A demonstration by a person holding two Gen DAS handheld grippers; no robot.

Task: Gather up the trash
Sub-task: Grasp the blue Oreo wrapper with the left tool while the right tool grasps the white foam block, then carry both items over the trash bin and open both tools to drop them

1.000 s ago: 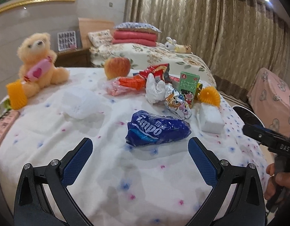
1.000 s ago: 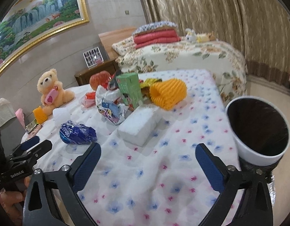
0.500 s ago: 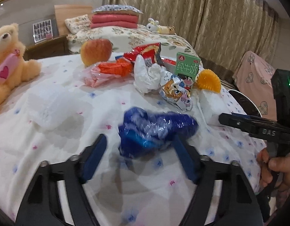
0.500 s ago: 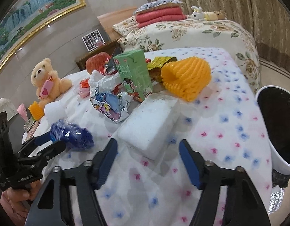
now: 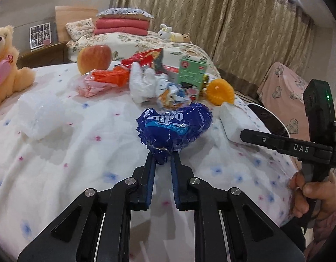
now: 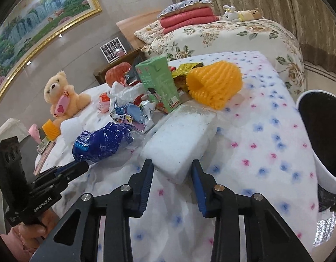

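Two pieces of trash are being taken at once on the bed (image 6: 266,135), whose cover is white with blue and pink flowers. The blue wrapper (image 5: 174,126) lies near the middle of the bed's near edge; the left hand-held gripper (image 5: 163,159) is closing on its crumpled near end, and the plastic is already pinched between the pads. Just to its right, the white foam block (image 6: 179,142) lies flat with its near corner between the fingers of the right hand-held gripper (image 6: 172,170), which is also closing. The right pad is touching the block's side or very nearly so; the left pad stands beside it, and whether it presses I cannot tell.

Behind these two, toward the middle of the bed, sits a heap: a green carton (image 6: 159,83) standing tilted, an orange foam net (image 6: 213,85) to its right, a crumpled cartoon wrapper (image 6: 130,113) and white paper (image 5: 144,83) in front, and red snack bags (image 5: 144,57) further back. An apple (image 5: 94,59) rests at the far edge of the heap. A clear plastic bag (image 5: 41,115) lies apart to the left.

At the bed's far left corner sits a teddy bear (image 6: 61,96). Off the bed's right edge stands a white bin (image 6: 321,131) with a dark inside. A person's hand (image 5: 316,194) grips the right tool's handle.
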